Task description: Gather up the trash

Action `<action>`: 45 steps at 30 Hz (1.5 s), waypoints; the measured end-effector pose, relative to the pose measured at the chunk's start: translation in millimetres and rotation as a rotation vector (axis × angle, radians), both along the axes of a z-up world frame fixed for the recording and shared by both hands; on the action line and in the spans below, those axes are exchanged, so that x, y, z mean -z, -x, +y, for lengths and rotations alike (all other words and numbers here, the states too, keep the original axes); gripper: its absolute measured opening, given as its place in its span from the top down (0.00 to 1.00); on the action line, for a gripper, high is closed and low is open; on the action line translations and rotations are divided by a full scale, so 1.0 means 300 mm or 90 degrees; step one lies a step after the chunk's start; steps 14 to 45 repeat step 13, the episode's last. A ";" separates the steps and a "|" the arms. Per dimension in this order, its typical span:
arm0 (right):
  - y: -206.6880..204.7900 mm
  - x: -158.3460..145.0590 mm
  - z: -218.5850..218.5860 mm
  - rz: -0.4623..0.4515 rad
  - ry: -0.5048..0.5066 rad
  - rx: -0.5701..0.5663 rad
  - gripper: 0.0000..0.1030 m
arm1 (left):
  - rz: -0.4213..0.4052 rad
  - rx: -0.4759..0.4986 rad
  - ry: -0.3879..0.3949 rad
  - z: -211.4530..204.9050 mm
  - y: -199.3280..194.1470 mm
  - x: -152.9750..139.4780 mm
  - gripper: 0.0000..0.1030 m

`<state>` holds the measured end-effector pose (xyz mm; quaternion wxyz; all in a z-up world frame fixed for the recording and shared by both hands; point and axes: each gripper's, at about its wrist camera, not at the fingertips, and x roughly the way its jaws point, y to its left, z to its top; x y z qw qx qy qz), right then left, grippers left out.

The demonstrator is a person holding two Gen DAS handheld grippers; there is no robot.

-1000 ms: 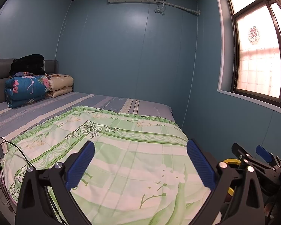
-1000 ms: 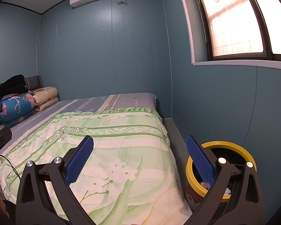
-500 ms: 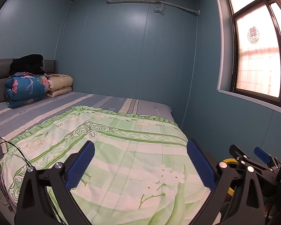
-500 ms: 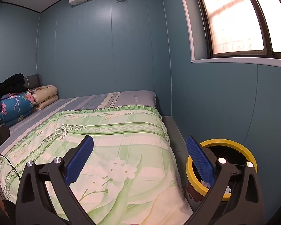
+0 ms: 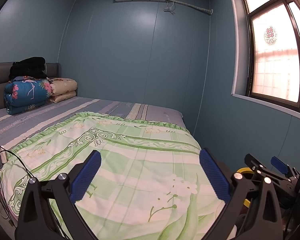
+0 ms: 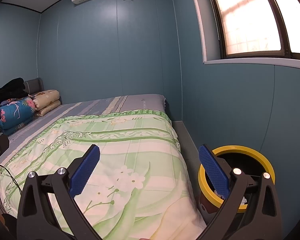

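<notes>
Hovering over a green quilt, both the left gripper and right gripper gaped empty; a yellow-rimmed bin at four o'clock held scraps, no trash visible.

The yellow-rimmed bin is partly hidden by the right hand-held gripper; its contents are too small to identify. In the left wrist view only a sliver of its rim shows. The bed is cut off below
</notes>
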<state>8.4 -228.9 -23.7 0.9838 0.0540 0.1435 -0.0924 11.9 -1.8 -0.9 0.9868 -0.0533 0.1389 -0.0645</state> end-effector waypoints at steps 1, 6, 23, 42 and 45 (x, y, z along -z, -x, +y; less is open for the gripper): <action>-0.001 -0.002 -0.002 0.001 -0.001 0.000 0.08 | 0.001 -0.001 0.002 0.001 -0.001 0.002 0.08; -0.008 -0.001 -0.008 0.005 -0.004 0.000 0.08 | 0.008 0.001 0.006 0.004 -0.007 0.011 0.08; -0.007 0.003 -0.011 0.004 -0.004 0.001 0.08 | 0.013 0.005 0.005 0.002 -0.010 0.014 0.08; -0.007 0.003 -0.011 0.004 -0.004 0.001 0.08 | 0.013 0.005 0.005 0.002 -0.010 0.014 0.08; -0.007 0.003 -0.011 0.004 -0.004 0.001 0.08 | 0.013 0.005 0.005 0.002 -0.010 0.014 0.08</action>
